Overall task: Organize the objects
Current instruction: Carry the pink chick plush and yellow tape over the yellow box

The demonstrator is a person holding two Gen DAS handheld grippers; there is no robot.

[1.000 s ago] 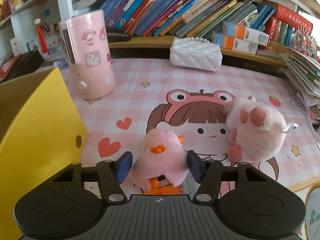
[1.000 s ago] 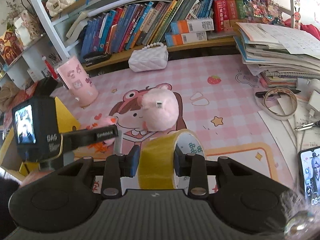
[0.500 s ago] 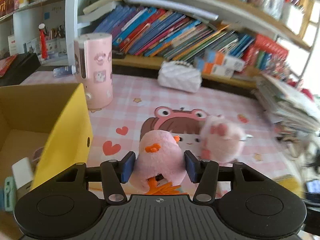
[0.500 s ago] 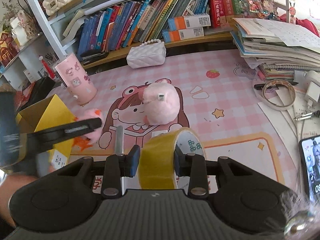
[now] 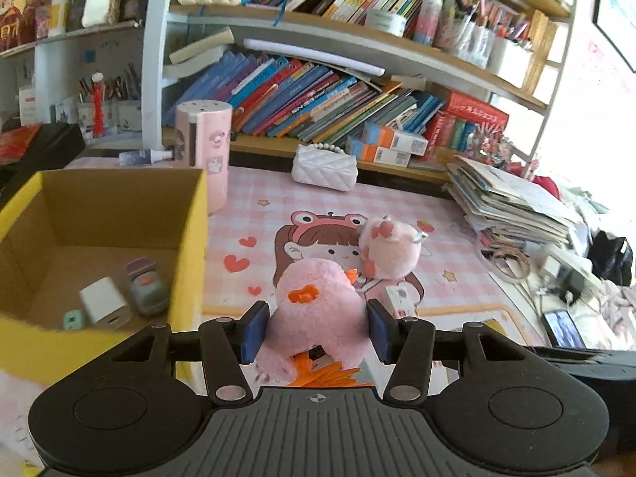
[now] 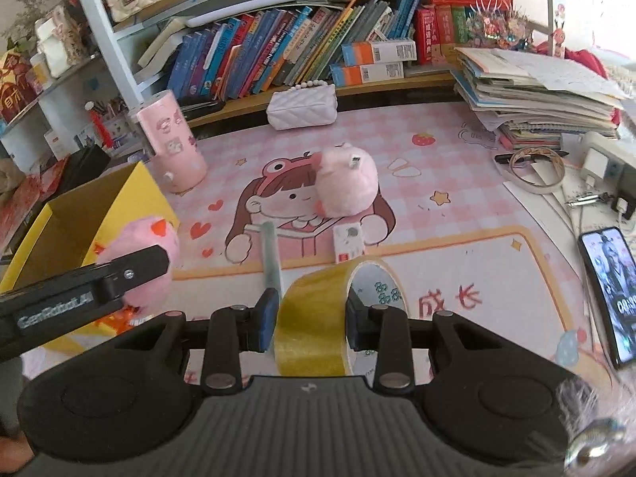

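My left gripper (image 5: 316, 332) is shut on a pink plush duck (image 5: 318, 306) with an orange beak and holds it in the air, just right of the open yellow cardboard box (image 5: 190, 246). The duck also shows in the right wrist view (image 6: 145, 262) beside the box (image 6: 119, 198). My right gripper (image 6: 312, 324) is shut on a roll of yellow tape (image 6: 318, 318) low over the pink mat. A second pink plush (image 6: 346, 183) lies on the mat's middle; it also shows in the left wrist view (image 5: 391, 248).
The box holds a white charger (image 5: 105, 306) and small items. A pink cylinder (image 6: 171, 143) stands behind the box. A white quilted purse (image 6: 302, 105), a small white card (image 6: 348, 242), a grey stick (image 6: 270, 254), a tape ring (image 6: 532, 171), a paper stack (image 6: 536, 95) and a phone (image 6: 608, 290) lie around.
My left gripper has risen and pulled back with the duck, so the inside of the yellow box has come into view. My right gripper has held the tape roll almost still.
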